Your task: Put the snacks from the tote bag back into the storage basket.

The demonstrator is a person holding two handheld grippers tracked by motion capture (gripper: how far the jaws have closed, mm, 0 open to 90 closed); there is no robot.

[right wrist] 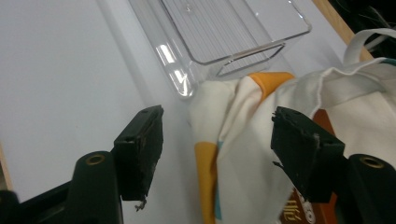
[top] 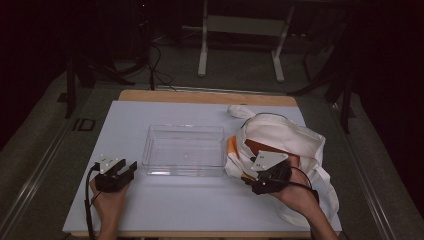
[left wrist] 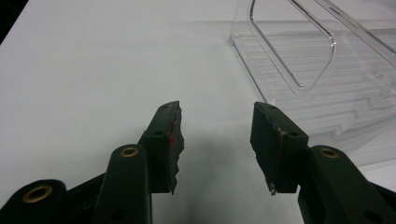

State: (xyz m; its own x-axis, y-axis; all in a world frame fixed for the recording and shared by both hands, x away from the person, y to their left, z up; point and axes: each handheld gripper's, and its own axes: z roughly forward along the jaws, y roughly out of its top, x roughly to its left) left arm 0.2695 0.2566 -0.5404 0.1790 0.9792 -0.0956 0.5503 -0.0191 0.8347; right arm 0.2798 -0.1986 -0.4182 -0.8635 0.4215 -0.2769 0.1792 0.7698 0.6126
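Cloth bag (top: 280, 137) lies at table's right, touching the clear bin (top: 184, 150), something orange-brown inside. Right gripper (right wrist: 217, 140) over bag's edge, jaws wide, fabric between them, not pinched. Left gripper (left wrist: 215, 140) rests on table (top: 125, 125), jaws wide. Bin holds nothing.

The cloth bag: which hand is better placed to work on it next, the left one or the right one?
Probably the right. Its tongs stand open directly over the cloth bag, beside the clear tray. The left tongs rest open on bare table across the tray, apart from the bag.
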